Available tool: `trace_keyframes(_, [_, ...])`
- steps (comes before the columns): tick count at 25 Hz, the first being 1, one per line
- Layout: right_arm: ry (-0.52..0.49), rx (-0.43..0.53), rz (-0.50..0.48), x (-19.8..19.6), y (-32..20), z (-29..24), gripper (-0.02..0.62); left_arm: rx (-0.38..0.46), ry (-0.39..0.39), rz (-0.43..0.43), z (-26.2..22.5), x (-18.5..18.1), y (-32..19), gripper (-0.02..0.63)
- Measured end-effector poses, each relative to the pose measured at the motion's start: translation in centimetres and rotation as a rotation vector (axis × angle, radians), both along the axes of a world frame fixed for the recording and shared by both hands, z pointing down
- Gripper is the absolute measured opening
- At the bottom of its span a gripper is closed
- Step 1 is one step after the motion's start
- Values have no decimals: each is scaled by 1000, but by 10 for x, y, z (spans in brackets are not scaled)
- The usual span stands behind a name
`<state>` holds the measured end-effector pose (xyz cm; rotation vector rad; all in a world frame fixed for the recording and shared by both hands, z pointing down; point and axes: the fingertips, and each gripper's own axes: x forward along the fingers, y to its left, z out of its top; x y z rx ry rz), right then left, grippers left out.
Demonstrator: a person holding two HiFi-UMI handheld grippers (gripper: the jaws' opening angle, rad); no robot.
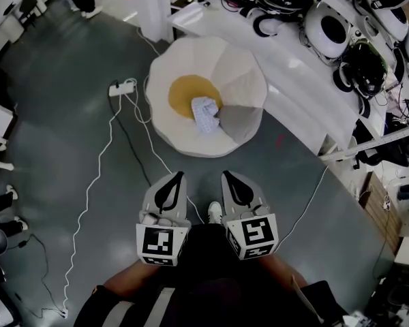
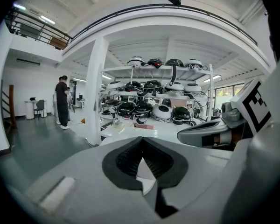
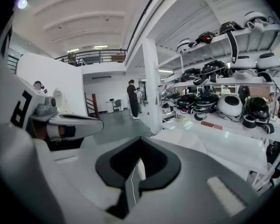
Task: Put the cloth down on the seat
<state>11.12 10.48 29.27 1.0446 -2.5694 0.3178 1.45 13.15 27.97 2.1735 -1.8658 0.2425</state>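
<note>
The small, pale, crumpled cloth (image 1: 204,114) lies on the round cream cushioned seat (image 1: 191,56), just right of the seat's yellow centre. It looks light, limp and likely to bunch, so a raised fold would be the best place to pinch it. The left gripper (image 1: 176,176) and right gripper (image 1: 226,176) are well short of the seat, jaws pressed together and empty.

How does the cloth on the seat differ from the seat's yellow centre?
The cloth is pale with a fine pattern, while the yellow centre is plain mustard. The cloth is crumpled with an uneven outline, while the yellow centre looks smooth and round. The cloth is the smaller of the two and covers the yellow centre's lower right edge. Both lie within the white seat.
</note>
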Motion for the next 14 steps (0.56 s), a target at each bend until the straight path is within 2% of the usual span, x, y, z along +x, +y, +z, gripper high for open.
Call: trace_keyframes(14, [19,9,33,-7,12,-2,0,13,5,42,-4,-9,9,0])
